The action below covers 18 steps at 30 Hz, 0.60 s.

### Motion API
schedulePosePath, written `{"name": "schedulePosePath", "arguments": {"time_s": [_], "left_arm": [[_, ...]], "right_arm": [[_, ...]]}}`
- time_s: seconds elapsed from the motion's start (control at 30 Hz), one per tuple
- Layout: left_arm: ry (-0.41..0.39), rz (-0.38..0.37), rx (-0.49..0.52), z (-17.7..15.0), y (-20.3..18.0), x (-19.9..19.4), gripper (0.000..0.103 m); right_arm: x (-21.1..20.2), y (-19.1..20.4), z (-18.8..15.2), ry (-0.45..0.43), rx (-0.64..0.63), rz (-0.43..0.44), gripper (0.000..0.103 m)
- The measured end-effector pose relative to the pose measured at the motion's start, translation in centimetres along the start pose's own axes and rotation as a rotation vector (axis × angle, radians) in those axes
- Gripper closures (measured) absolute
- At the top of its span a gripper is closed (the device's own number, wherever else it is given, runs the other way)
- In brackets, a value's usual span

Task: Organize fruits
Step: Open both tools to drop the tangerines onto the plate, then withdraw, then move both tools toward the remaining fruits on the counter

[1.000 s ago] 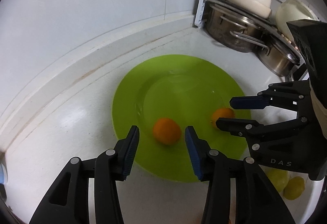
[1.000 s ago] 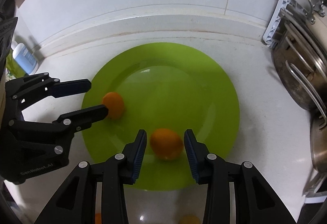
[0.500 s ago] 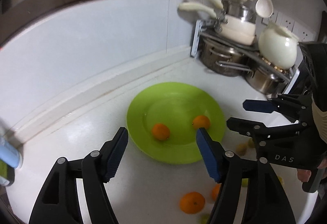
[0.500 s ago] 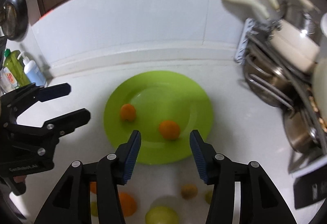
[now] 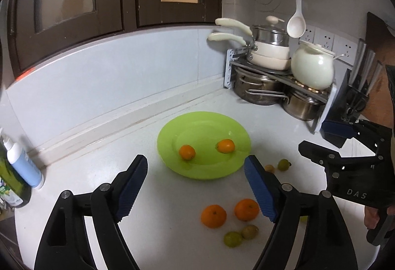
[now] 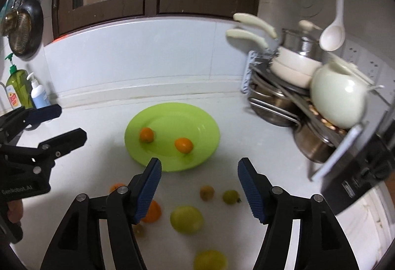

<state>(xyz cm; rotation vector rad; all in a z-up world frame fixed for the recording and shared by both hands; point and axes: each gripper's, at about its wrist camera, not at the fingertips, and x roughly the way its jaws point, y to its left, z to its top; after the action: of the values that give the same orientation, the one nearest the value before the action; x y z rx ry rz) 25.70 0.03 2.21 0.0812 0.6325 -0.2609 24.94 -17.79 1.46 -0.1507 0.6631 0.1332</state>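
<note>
Both claws hung empty, jaws opening: the left claw (image 5: 196,181) and the right claw (image 6: 199,186). Two oranges (image 5: 187,152) lay on the green plate (image 5: 209,171) ahead of both claws, beyond their tips. More fruit (image 6: 187,219) lay on the counter (image 5: 98,166) below them.

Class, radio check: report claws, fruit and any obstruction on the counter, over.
Both claws, left and right, opening, nothing between them. Two oranges on green plate; other fruit loose on counter. Path clear.

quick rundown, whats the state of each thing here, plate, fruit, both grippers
green plate: flat on the counter, holding two small oranges
larger oranges: loose on the counter, off the plate
green fruit: loose on the counter
left gripper: jaws opening, nothing between them
right gripper: jaws opening, nothing gripped
</note>
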Motion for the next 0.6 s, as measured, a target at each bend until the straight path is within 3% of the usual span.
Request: {"name": "schedulePosePath", "arguments": {"time_s": [0.4,0.6], "left_arm": [[-0.043,0.018,0.003,-3.0,-1.4,-3.5,0.014],[-0.019,0.006,0.007,-5.2,-1.9,-3.7,0.014]], "right_arm": [[-4.4,-0.5,-4.5,-0.038,0.120,-0.085,0.033],[-5.3,-0.4,-6.1,-0.027,0.130,-0.115,0.033]]}}
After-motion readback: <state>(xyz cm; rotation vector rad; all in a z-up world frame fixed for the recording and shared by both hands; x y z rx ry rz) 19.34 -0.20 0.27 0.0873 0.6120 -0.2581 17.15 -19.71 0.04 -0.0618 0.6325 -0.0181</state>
